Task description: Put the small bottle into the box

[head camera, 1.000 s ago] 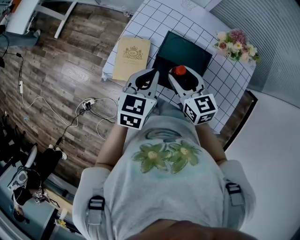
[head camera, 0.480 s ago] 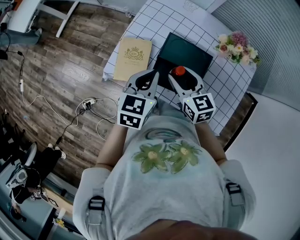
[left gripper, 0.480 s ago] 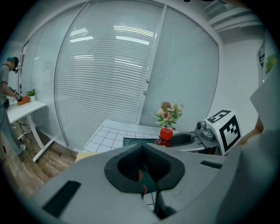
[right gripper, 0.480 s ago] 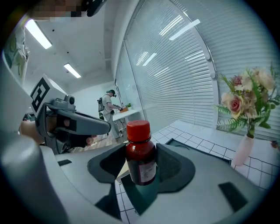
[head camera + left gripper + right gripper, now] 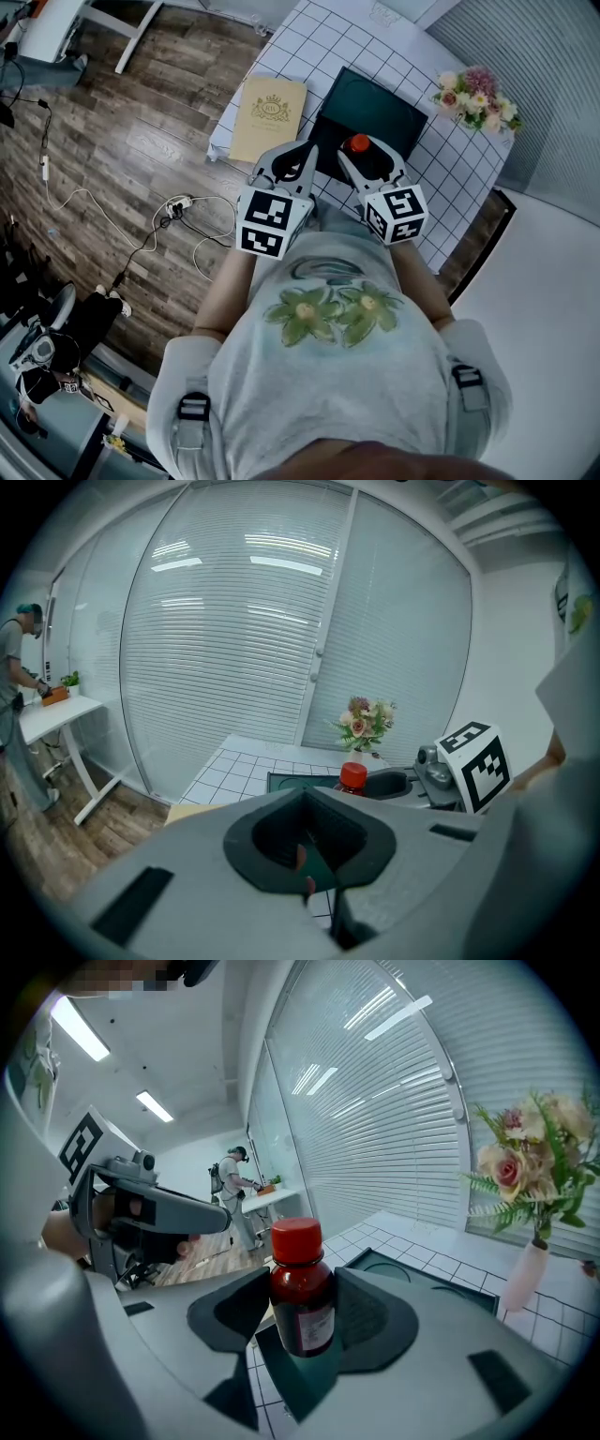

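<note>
The right gripper (image 5: 367, 157) has its jaws clamped on the small bottle (image 5: 302, 1302) — upright, red cap up, dark body pinched between the pads. From the head view the bottle sits over the near edge of the dark green box (image 5: 375, 105), which lies open on the checked table (image 5: 441, 159) at the gripper's 12 o'clock. The left gripper (image 5: 292, 159) sits just beside it at 9 o'clock, jaws closed on nothing. A tan crested booklet (image 5: 268, 118) lies at its 11 o'clock — flowers (image 5: 473, 91) stand at the box's 2 o'clock.
</note>
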### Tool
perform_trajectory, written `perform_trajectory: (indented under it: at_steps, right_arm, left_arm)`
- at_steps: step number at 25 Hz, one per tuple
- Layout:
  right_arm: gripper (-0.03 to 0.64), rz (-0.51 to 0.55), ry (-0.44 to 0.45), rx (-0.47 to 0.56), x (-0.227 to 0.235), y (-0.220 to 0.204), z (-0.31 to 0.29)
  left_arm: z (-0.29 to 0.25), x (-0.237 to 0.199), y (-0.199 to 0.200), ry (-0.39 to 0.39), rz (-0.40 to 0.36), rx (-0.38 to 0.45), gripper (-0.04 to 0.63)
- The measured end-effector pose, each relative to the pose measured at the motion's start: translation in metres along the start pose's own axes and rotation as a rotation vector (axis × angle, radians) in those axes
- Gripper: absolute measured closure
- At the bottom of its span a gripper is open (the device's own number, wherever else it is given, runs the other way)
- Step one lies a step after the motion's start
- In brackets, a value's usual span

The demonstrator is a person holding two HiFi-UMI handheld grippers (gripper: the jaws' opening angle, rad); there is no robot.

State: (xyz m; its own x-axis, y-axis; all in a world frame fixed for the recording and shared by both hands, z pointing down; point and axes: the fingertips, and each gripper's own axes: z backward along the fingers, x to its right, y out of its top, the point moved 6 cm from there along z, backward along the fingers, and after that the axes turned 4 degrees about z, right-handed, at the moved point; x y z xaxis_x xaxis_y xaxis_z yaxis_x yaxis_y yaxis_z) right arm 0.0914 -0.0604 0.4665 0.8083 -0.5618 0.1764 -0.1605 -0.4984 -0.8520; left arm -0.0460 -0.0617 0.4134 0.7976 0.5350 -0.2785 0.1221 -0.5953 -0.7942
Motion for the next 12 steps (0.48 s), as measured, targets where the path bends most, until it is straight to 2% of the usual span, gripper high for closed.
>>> perform_trajectory:
  at_steps: [12]
  right_arm:
    - [0.400, 0.011, 0.013, -0.032, -0.0016, -0.0101, -0.0079]
  left_arm:
    - [0.0060, -0.0029, -0.0028, 0.020, 0.005, 0.001, 0.589]
